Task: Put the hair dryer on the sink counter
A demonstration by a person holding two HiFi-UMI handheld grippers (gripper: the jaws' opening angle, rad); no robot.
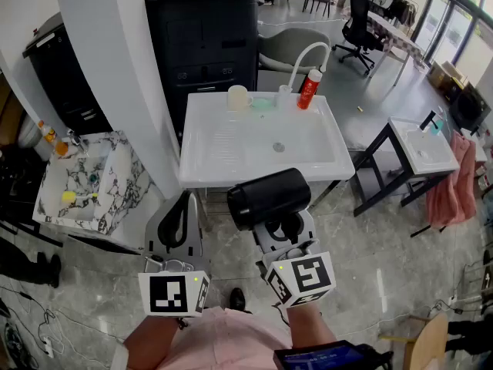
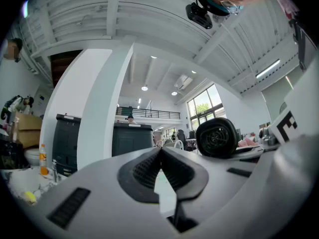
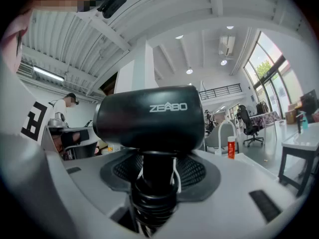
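One black cabinet (image 1: 202, 33) stands behind the white sink counter (image 1: 231, 149). Before the counter's near edge, the black hair dryer (image 1: 269, 196) is held up in the air, barrel on top and handle pointing down. The right gripper (image 3: 157, 178) has its jaws clamped on that handle. The left gripper (image 2: 160, 156) is beside it, jaws together with nothing between them. A white cup (image 1: 238, 97) and a red bottle (image 1: 309, 89) stand at the counter's far edge.

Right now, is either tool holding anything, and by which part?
The right tool grips the hair dryer by its handle; the left tool is shut and empty.
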